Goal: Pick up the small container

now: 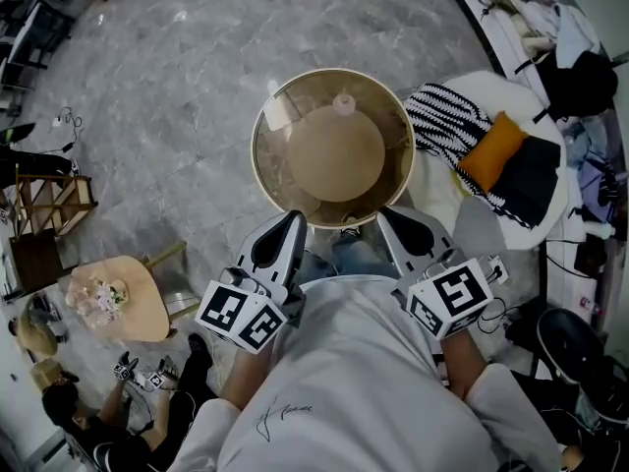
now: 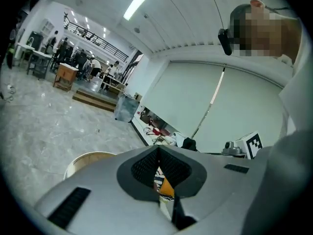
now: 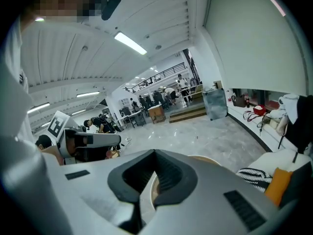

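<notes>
Presently the left tool (image 1: pixel 293 216) and right tool (image 1: pixel 387 214) are both closed and empty, so reaching in unopened could knock the small container (image 1: pixel 343 103) across the glass surface (image 1: pixel 278 116).

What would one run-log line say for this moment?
left gripper: shut, empty | right gripper: shut, empty | small container: on round table, untouched

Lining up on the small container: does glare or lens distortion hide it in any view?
Head view: sharp; pale glare patch on the round glass tabletop beside the small pale pink container, which stays visible. Left and right gripper views: strong fisheye bending, dark corners, container not seen.
</notes>
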Demonstrator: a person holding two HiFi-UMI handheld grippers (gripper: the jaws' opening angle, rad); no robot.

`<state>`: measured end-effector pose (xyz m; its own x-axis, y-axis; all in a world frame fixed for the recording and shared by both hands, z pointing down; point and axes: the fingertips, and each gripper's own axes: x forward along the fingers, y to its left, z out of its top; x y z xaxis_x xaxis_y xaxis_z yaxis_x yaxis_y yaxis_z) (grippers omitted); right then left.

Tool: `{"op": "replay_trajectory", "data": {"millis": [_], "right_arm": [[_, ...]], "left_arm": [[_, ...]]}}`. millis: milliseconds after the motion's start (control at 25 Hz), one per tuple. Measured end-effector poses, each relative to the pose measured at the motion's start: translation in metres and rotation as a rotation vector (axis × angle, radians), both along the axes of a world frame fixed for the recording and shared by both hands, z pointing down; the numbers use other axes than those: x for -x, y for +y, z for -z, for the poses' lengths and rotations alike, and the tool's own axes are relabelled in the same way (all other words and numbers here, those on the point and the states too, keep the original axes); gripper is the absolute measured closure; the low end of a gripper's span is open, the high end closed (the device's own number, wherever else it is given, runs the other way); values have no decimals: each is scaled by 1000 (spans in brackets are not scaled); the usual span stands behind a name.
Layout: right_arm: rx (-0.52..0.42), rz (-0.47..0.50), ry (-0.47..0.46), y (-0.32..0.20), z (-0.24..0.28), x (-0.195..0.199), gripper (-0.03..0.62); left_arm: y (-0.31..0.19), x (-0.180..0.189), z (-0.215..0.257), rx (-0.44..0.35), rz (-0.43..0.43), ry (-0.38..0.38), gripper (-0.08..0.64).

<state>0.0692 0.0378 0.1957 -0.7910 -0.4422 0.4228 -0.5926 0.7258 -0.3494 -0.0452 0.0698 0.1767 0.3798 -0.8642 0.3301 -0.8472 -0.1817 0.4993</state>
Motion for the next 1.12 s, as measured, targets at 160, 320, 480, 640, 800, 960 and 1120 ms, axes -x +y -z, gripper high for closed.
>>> {"op": "replay_trajectory", "data": {"millis": [160,320,480,640,800,960,1120], "right_arm": [[5,-19,47,-16,-12,-3,577],[11,-6,79,-20,-23,5,577],[1,1,97,-21,-25,14,577],[-34,19,122,-23,-22,22,577],[-65,44,138,-27,-23,27,576],[-90,83,180,-30,-34,33,576],[-101,100,196,-38,-42,37,577]], "left_arm": [[-9,-1,2,-7,16,0,543],[-7,5,-4,-1,27,9,543],[-5,11,-14,21,20,28,543],[-9,19,-21,34,2,38,543],[-17,22,-25,40,-29,31,543],[-24,25,-33,56,-36,39,543],[-30,23,-44,84,-54,48,543]]}}
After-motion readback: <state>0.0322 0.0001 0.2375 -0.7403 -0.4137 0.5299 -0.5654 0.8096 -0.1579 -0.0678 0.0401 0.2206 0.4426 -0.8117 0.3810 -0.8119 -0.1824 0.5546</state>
